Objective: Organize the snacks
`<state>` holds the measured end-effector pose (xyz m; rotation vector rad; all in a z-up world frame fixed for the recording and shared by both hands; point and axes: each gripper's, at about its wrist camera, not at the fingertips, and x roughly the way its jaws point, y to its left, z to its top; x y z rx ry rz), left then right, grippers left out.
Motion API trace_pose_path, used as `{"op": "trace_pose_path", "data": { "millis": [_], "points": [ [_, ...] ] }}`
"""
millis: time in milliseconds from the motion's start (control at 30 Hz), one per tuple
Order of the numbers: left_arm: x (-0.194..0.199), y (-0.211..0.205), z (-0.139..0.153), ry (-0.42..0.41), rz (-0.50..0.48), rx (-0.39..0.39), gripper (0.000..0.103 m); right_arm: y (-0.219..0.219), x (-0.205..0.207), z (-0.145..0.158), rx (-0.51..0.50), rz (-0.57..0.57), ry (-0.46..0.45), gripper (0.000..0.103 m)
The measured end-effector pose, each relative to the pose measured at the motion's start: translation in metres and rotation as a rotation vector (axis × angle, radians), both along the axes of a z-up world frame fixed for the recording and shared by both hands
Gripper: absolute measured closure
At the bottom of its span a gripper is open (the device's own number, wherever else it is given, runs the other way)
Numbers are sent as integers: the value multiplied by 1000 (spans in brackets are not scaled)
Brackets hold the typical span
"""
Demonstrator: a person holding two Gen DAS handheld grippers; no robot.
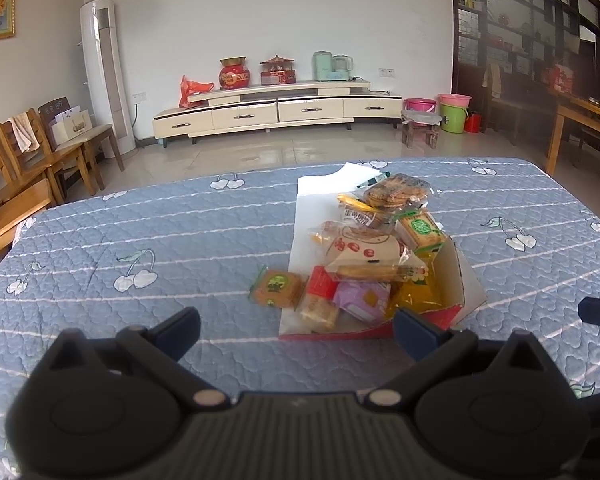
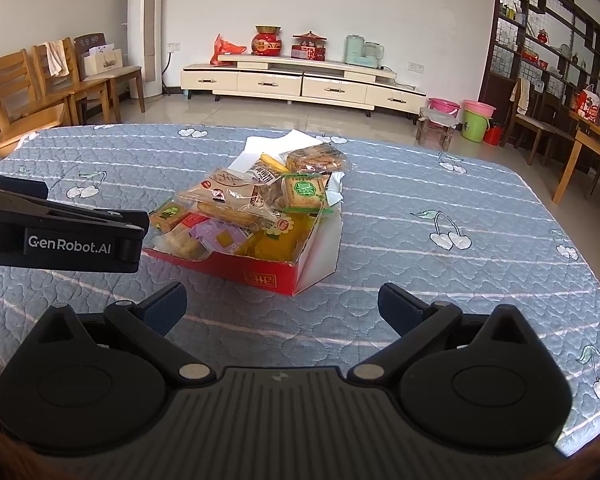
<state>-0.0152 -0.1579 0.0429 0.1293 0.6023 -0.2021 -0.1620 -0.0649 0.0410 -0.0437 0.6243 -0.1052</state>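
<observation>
Risk of toppling heaped snacks (image 1: 364, 256) from red box (image 2: 268, 274) ahead of both tongs (image 1: 296, 330) (image 2: 282, 304), spread, empty.

Each camera sat low behind its own spread fingers, looking across the quilted table (image 1: 140, 240) toward the far wall. The left one faced the red snack box (image 1: 420, 320) from close by, slightly to its left; the right one looked from farther right. Both shared the box (image 2: 268, 276) and the cream cabinet (image 2: 300, 80).
</observation>
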Motion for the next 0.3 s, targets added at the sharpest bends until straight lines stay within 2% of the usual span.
{"op": "trace_pose_path", "data": {
  "millis": [300],
  "points": [
    [2,0,0,6,-1,-11,1,-1,1,0,-4,-1,4,0]
  ]
}}
